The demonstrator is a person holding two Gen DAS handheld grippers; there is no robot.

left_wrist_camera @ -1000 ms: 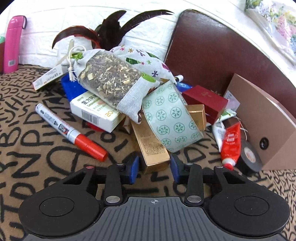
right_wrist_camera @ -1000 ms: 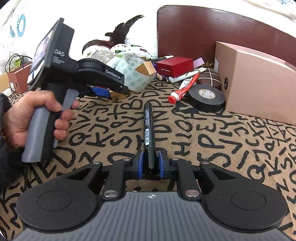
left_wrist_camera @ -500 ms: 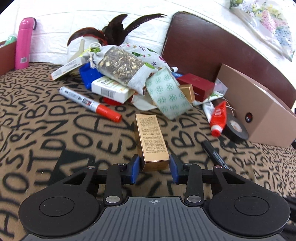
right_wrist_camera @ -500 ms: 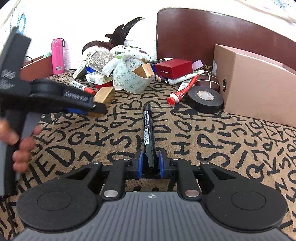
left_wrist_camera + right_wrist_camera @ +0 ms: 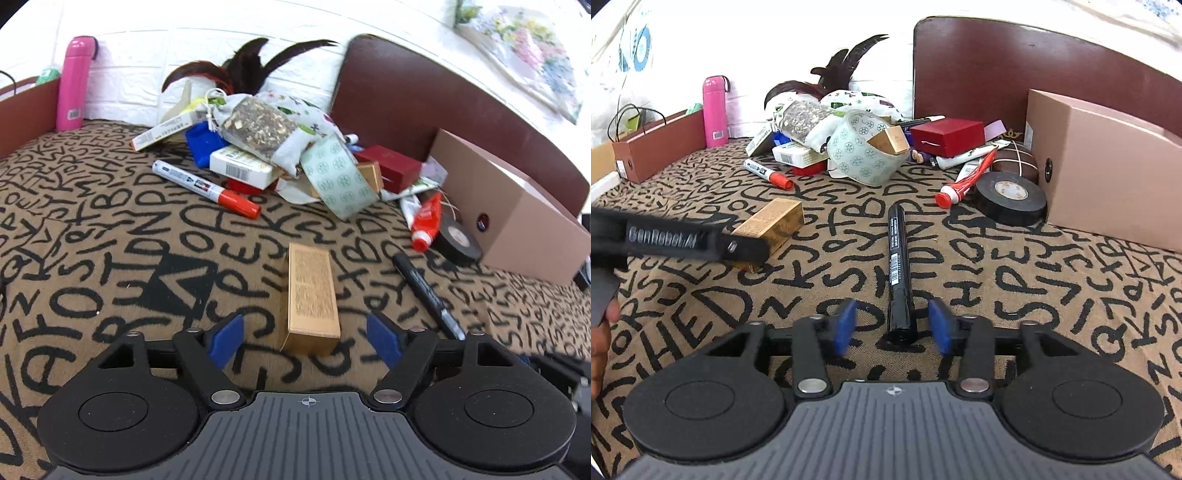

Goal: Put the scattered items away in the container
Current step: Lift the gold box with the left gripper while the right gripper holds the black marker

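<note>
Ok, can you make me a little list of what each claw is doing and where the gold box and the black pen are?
left claw: open, has just been opening, gold box between its pads but not pressed
right claw: open, has just been opening, black pen between its pads but not pressed
gold box: lying on the lettered cloth, apart from the pile
black pen: lying on the cloth, pointing toward the pile
pile: at the back by the wall

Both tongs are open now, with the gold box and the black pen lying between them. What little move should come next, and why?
Probably lift both tongs back: the left tongs have just opened off the gold box, the right tongs off the black pen, and both things lie free on the cloth.
</note>
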